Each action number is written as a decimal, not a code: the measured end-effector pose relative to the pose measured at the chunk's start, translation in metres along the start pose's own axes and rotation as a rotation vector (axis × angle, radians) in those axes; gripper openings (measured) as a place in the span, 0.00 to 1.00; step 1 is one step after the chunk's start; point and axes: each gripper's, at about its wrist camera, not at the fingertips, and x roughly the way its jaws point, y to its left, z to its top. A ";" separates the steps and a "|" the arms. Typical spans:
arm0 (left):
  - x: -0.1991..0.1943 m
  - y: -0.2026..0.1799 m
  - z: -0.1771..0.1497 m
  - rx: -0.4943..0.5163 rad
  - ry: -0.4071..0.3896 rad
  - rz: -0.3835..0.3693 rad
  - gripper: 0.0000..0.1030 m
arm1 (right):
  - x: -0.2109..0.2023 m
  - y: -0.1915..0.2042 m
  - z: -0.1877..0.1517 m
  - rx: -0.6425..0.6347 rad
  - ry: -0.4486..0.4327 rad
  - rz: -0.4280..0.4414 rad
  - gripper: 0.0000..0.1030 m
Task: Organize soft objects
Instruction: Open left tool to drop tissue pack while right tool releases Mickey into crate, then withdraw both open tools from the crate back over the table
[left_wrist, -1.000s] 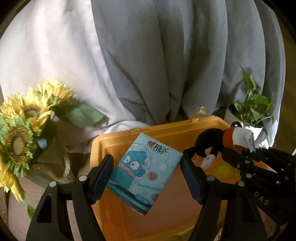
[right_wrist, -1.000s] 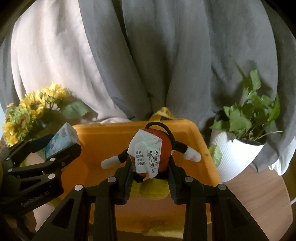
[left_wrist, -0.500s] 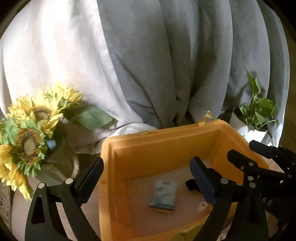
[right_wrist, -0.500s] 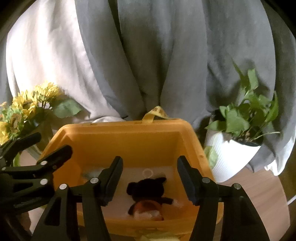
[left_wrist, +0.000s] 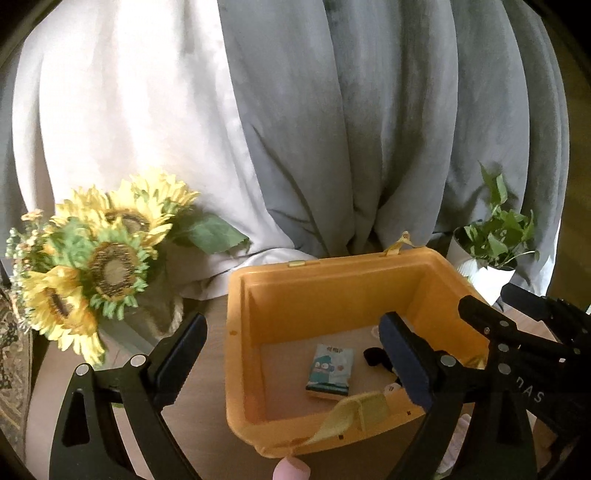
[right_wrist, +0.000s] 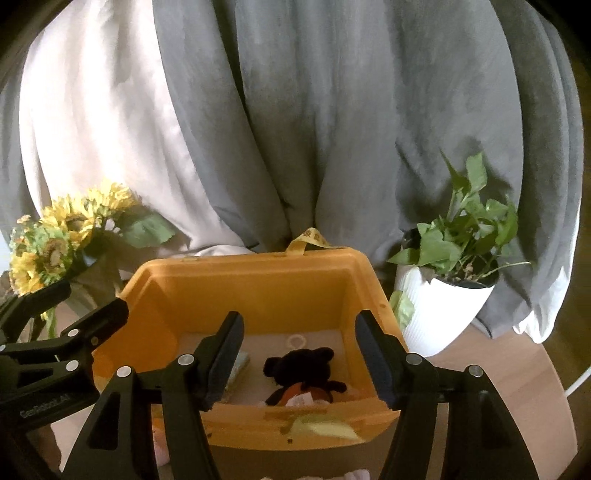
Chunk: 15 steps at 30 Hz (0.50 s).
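Note:
An orange bin (left_wrist: 332, 291) stands on the table, also in the right wrist view (right_wrist: 258, 291). A blue tissue pack (left_wrist: 330, 371) lies flat on its floor; only its edge shows in the right wrist view (right_wrist: 239, 363). A black and orange plush toy (right_wrist: 301, 373) lies beside it, partly hidden in the left wrist view (left_wrist: 373, 356). My left gripper (left_wrist: 295, 360) is open and empty, above the bin's near left side. My right gripper (right_wrist: 301, 363) is open and empty, above the bin's near edge.
A sunflower bouquet (left_wrist: 99, 258) stands left of the bin. A potted green plant in a white pot (right_wrist: 450, 295) stands right of it. Grey and white curtains (right_wrist: 295, 110) hang behind. A yellow strap (left_wrist: 351, 410) drapes over the bin's near rim.
Both grippers opened and let go: the tissue pack and the plush toy dropped into the bin. Both grippers have since drawn back and up from the bin.

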 end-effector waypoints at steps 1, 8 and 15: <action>-0.005 0.000 -0.001 0.000 -0.004 0.002 0.93 | -0.004 0.001 0.000 0.002 -0.003 0.001 0.62; -0.039 0.003 -0.005 0.002 -0.039 0.016 0.93 | -0.034 0.004 -0.005 0.002 -0.026 0.009 0.62; -0.075 0.006 -0.014 0.003 -0.068 0.017 0.93 | -0.067 0.012 -0.012 -0.006 -0.060 0.009 0.62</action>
